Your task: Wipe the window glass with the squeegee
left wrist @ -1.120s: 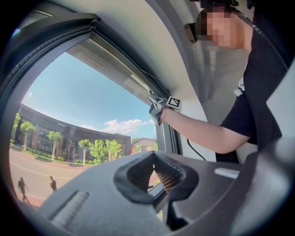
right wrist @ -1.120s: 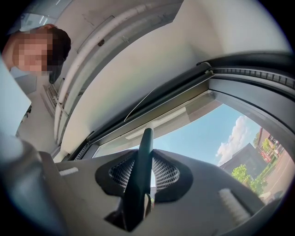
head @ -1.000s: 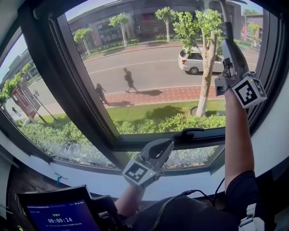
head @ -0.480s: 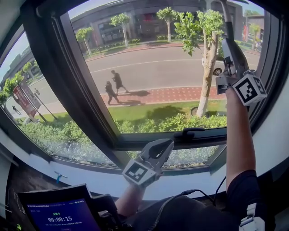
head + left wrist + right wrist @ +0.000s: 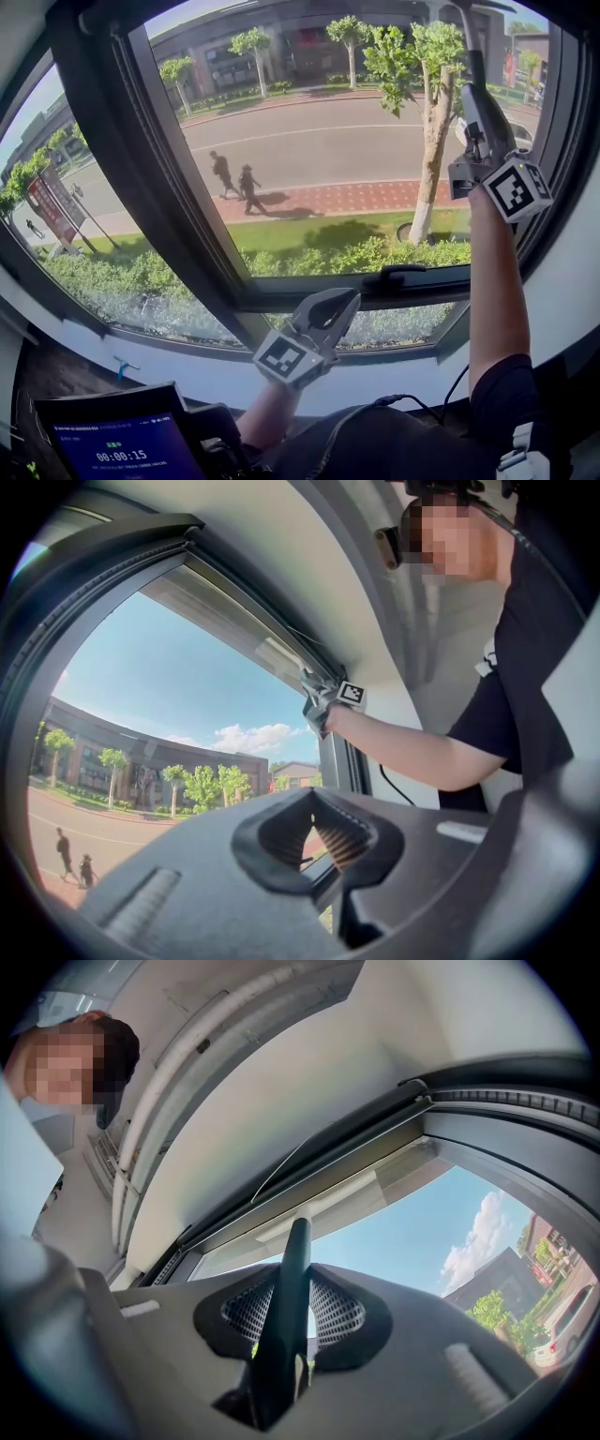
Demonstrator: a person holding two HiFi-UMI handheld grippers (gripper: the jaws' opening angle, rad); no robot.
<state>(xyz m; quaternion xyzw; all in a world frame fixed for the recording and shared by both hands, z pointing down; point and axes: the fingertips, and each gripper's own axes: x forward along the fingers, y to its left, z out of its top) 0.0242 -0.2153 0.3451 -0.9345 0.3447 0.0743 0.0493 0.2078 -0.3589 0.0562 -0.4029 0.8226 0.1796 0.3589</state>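
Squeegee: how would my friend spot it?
Find the big window glass, then look along its right side, where the right gripper is raised. The squeegee is the thin dark stick clamped in that gripper, pointing upward; the left gripper, low down, holds nothing.

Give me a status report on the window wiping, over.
Right gripper shut on squeegee, raised at upper right of glass. Left gripper shut, empty, low by the sill. Window handle well below the squeegee.
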